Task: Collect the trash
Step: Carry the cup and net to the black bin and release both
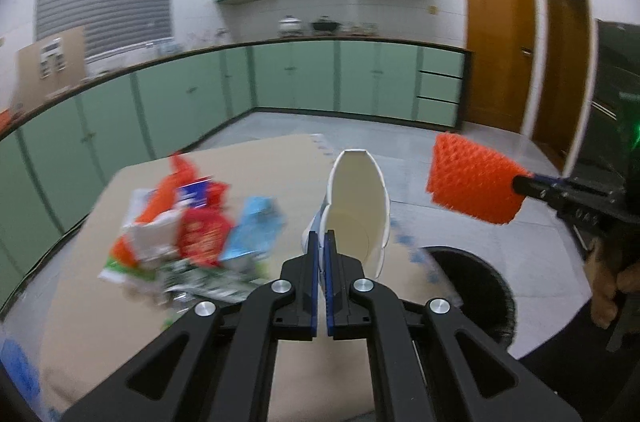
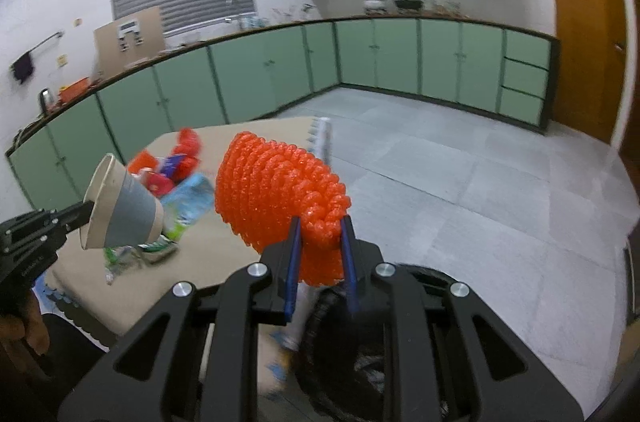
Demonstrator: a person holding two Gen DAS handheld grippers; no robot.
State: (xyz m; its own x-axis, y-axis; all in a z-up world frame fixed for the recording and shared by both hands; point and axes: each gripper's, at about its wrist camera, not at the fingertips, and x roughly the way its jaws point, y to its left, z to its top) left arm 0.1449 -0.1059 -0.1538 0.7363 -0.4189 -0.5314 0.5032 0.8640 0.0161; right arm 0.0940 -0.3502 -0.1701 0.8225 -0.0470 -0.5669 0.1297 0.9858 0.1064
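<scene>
In the left wrist view, the left tongs are seen closed on the wall of a white paper cup, which is held above the near edge of the cardboard-covered bench; a blurred heap of wrappers is spread on the bench to the left; a black bin is seen on the floor at the right; an orange foam net is held in the air by the right tongs.

In the right wrist view, the right tongs are clamped on the orange foam net, held above the black bin; the paper cup is held in the air at the left, over the bench edge.
</scene>
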